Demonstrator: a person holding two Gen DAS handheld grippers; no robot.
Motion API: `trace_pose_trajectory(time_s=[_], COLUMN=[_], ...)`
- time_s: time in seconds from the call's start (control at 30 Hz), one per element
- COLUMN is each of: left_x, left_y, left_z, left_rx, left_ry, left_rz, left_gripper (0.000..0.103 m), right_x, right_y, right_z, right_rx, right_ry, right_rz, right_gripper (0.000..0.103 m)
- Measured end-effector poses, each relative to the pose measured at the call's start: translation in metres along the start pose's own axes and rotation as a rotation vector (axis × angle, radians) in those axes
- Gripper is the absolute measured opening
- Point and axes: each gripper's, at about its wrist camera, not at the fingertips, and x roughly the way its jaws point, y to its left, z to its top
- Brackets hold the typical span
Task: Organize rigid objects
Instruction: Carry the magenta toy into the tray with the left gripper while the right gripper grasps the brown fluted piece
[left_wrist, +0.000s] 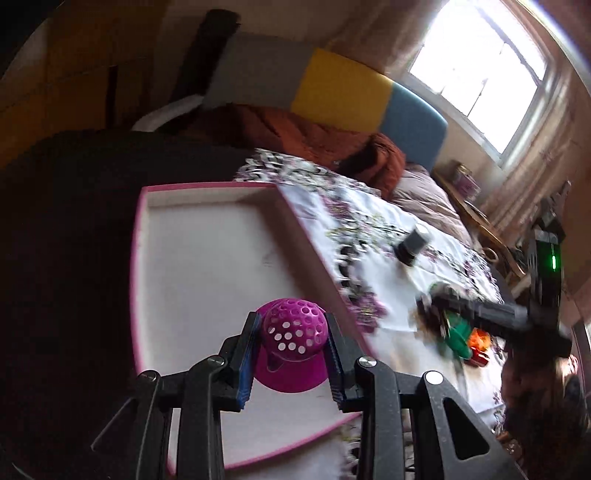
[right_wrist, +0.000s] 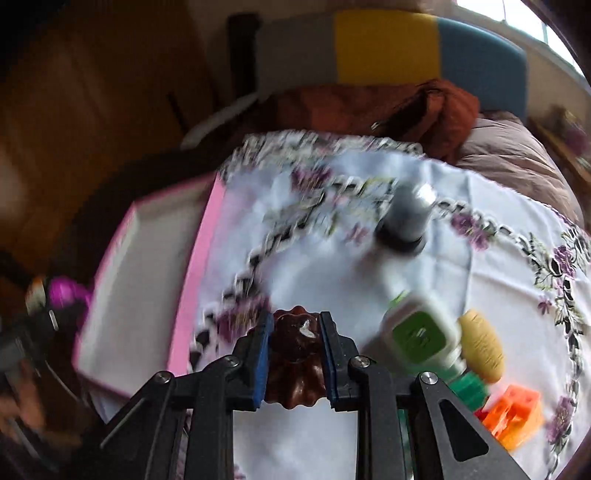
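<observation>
Carrying two pieces toward the pink-rimmed tray (left_wrist: 207, 188), by the look of it: the gathering step, well short of done. Left gripper (left_wrist: 290, 345) hung over the tray's white floor, fingers (left_wrist: 246, 363) clamped on a magenta perforated cap-shaped toy (left_wrist: 291, 334). Right gripper (right_wrist: 295, 354) sat over the floral cloth (right_wrist: 314, 288), just beside the tray, fingers (right_wrist: 261, 360) closed on a glossy brown fluted mould (right_wrist: 295, 363). Next, probably: lowering the magenta piece flat onto the tray before letting go, then swinging the brown one leftward over the rim. Still loose on the cloth: a grey cylinder (right_wrist: 406, 214), a green-faced white block (right_wrist: 419, 336), a yellow oval piece (right_wrist: 482, 350), an orange holed block (right_wrist: 515, 415). Everything looked hard and moulded; blur hid finer detail.
</observation>
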Motion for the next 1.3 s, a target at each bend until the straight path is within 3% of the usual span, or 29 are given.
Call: trace_pose_trajectory(time_s=[0.07,0.27,0.6,0.77,0.83,0.87,1.07,1.3], left_x=[0.000,0.009,0.065,0.099,0.115,0.118,0.097,0.041], left_y=[0.014,0.038,0.066,0.082,0.087,0.089,0.093,0.082], left_z=[0.002,0.027,0.088,0.100,0.101,0.100,0.092,0.060], left_rx=[-0.028,-0.050,-0.041,-0.034,-0.031,-0.037,-0.067,-0.078], left_ry=[0.008,-0.010,0.007,0.038,0.085,0.098,0.068,0.004], left_rz=[0.001,0.047,0.148,0.217,0.236,0.250,0.232,0.256], left_gripper=[0.032,0.032,0.032,0.032,0.033,0.039,0.062,0.062], right_x=[0.009,0.010,0.009,0.008,0.008,0.008,0.008,0.009], right_y=[0.003,0.006,0.003,0.002,0.002,0.003,0.002,0.004], right_z=[-0.012,-0.018,-0.017,-0.017,-0.017,-0.017,-0.017,-0.017], right_rx=[-0.018,-0.055,-0.022,-0.018,-0.014,-0.014,0.001,0.014], right_ry=[0.030,-0.001,-0.017,-0.019,-0.019,-0.018,-0.021,-0.026], right_rz=[-0.010,-0.038,-0.017,-0.018,-0.019,-0.021,-0.023,-0.049], right_gripper=[0.024,0.024,0.024,0.024,0.024,0.024,0.024,0.025])
